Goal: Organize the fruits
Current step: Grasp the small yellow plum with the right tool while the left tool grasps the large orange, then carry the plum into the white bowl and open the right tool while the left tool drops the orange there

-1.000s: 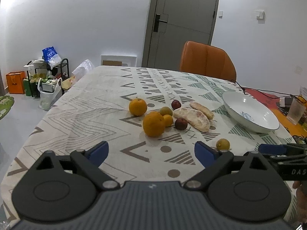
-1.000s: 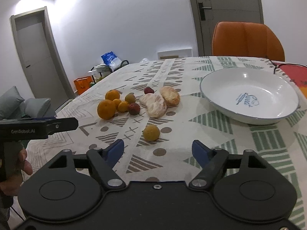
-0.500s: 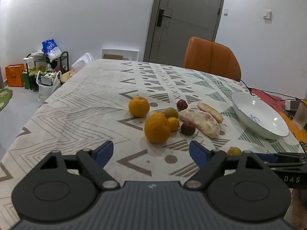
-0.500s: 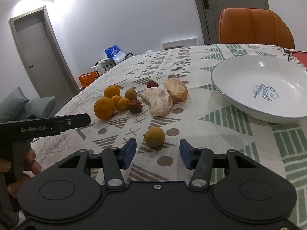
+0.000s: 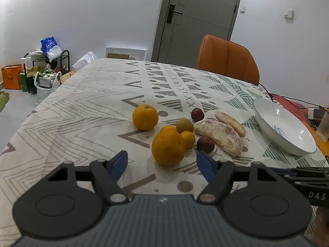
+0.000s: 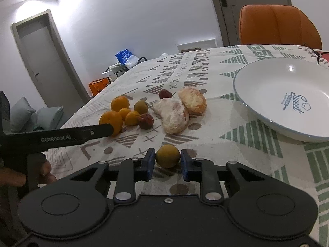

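Where blue pads flank it, small yellow fruit (image 6: pixel 167 156) inside right claw (image 6: pixel 167 161).

Worktop (image 5: pixel 86 111) covered in a cloth with grey and green geometric print. On it, mid-cloth cluster: two large oranges (image 5: pixel 168 146) (image 5: pixel 145 117), a small orange fruit (image 5: pixel 188 139), a greenish-yellow fruit (image 5: pixel 184 125), two dark red fruits (image 5: pixel 205 144) (image 5: pixel 197 114), two peeled citrus pieces (image 5: pixel 220 134) (image 5: pixel 230 120) side by side. One yellow fruit (image 6: pixel 167 156) lies apart, nearer the front edge. White plate (image 6: pixel 257 107) with blue "Sweet" print to the right, well apart from the cluster. Black cable (image 5: pixel 287 97) at the far right.
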Tool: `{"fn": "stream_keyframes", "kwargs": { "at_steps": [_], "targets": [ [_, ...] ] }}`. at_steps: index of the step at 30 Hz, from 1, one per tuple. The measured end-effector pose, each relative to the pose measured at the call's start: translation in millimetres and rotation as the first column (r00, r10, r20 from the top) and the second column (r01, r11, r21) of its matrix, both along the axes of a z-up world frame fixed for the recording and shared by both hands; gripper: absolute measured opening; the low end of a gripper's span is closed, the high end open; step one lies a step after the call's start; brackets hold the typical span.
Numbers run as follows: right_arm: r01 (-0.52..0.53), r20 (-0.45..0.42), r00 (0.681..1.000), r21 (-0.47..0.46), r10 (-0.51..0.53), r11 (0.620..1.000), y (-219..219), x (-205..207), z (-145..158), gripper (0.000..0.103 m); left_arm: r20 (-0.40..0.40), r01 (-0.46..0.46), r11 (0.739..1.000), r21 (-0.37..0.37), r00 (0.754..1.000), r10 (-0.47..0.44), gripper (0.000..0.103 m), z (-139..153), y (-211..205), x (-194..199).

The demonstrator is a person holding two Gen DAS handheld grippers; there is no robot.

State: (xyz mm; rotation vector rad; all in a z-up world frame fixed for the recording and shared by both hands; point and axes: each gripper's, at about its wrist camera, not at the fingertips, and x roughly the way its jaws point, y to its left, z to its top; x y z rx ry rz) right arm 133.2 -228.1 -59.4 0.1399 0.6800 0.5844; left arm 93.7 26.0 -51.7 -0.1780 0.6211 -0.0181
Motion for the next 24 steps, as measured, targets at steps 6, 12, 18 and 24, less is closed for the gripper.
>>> {"fn": "stream_keyframes", "kwargs": {
  "at_steps": [6,12,18,24],
  "targets": [
    [0.020,0.008,1.000,0.000,-0.020,1.000,-4,3,3,0.025,-0.008,0.006,1.000,-0.010,1.000,-0.006,0.065,-4,0,13],
    [0.036,0.021,0.999,0.010,-0.036,0.999,-10,6,8,0.025,-0.011,-0.004,1.000,-0.007,1.000,0.004,0.056,-8,-2,22],
    [0.062,0.044,0.997,0.030,-0.063,0.998,-23,8,15,0.025,-0.008,0.008,1.000,-0.008,1.000,-0.008,0.038,-5,-7,23],
    [0.075,0.069,0.995,0.057,-0.079,0.996,-36,6,22,0.025,0.018,0.025,1.000,0.010,1.000,-0.025,0.038,9,-18,18]
  ]
}}
